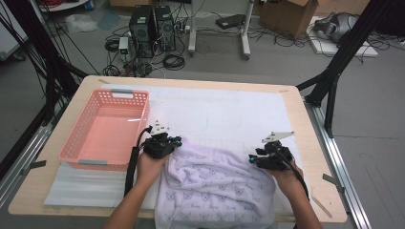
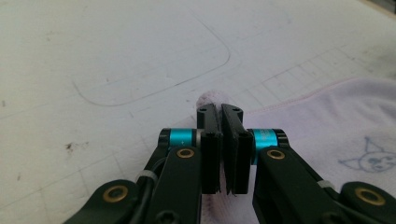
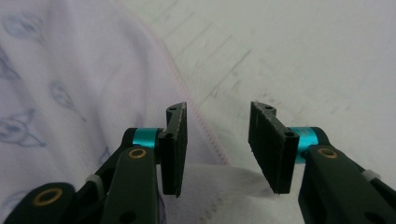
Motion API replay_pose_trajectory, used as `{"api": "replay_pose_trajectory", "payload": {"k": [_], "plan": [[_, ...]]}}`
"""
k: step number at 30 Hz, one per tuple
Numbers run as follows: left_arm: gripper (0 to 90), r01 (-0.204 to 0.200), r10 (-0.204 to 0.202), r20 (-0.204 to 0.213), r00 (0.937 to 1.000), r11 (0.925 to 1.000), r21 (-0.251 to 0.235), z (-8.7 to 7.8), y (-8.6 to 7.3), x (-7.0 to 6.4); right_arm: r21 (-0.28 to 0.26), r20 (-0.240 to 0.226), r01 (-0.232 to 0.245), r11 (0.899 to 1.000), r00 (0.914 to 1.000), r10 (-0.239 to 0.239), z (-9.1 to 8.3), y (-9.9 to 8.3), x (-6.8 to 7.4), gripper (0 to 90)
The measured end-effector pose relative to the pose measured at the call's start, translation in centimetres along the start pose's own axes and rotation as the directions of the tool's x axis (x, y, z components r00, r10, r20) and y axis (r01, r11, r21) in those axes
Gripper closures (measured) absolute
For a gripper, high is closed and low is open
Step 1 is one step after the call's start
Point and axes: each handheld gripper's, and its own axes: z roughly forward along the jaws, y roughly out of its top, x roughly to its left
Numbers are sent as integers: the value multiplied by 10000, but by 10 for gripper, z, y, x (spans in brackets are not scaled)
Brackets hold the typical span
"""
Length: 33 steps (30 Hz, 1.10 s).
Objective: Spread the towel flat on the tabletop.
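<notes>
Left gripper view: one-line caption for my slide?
Left gripper shut on the pink-hemmed corner of a white printed towel on the table mat.

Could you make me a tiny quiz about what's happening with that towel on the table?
1. True or false: the left hand-held gripper is clamped on the towel.
2. The right hand-held gripper has its jaws: A) open, B) shut.
3. What colour is the basket at the table's left?

Key: 1 true, it pinches the pink-stitched edge. 2 A, with the towel edge lying between the jaws. 3 pink.
</notes>
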Motion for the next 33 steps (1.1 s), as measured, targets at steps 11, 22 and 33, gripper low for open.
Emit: {"api": "replay_pose_trajectory", "payload": {"k": [11,22,33], "plan": [[863,502,-493,171,9986,9974,-511,4,17,6,-131,372,248,9996,9990,-243,3,-10,-26,847],[864,1059,-1152,-1161,9865,9909,-829,33,49,39,-1660,2413,-314,9856,9678,715,17,33,-75,850],[864,772,-995,-1373,9855,9842,-1596,46,71,60,-2956,3162,-483,9541,9375,1455,24,88,-99,850]]}}
